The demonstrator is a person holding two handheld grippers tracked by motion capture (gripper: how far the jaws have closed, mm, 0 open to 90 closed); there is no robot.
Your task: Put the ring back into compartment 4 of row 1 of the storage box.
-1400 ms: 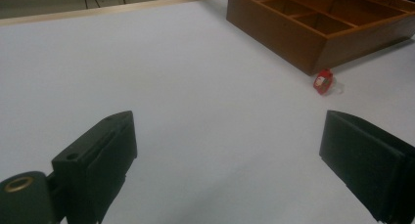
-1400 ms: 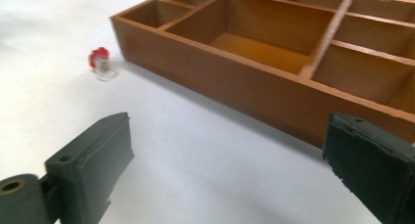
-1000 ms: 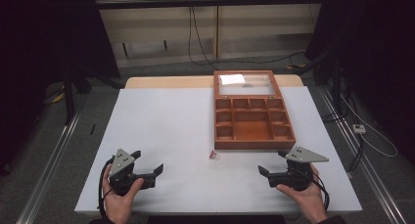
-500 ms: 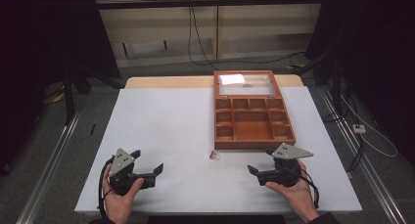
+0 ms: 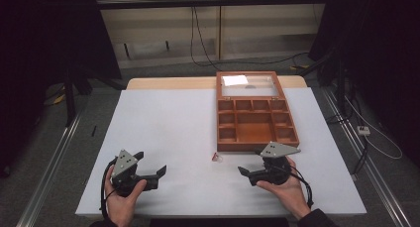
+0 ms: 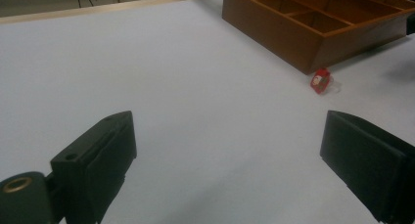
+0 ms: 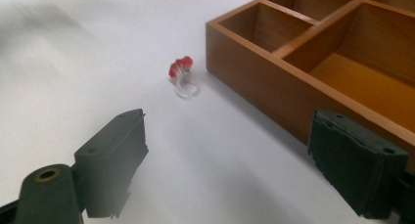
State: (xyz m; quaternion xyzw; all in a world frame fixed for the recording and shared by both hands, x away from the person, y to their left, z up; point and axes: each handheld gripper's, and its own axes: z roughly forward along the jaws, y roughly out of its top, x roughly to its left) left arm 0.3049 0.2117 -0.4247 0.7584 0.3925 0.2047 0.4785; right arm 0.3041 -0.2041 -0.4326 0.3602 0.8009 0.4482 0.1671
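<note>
White desk (image 5: 168, 133) | right tongs (image 5: 246, 173) spread, narrowing, nothing between; left tongs (image 5: 159, 172) released | approach ring (image 7: 184, 79) low by box (image 5: 255, 119) near edge.

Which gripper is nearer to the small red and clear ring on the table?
Right. The right gripper is close beside the ring, jaws open toward it; the left gripper sits farther off on the ring's other side.

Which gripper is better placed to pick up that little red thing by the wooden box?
Right. The right gripper, jaws open and just narrowing, points at the red piece from close by; the left gripper sits farther off.
</note>
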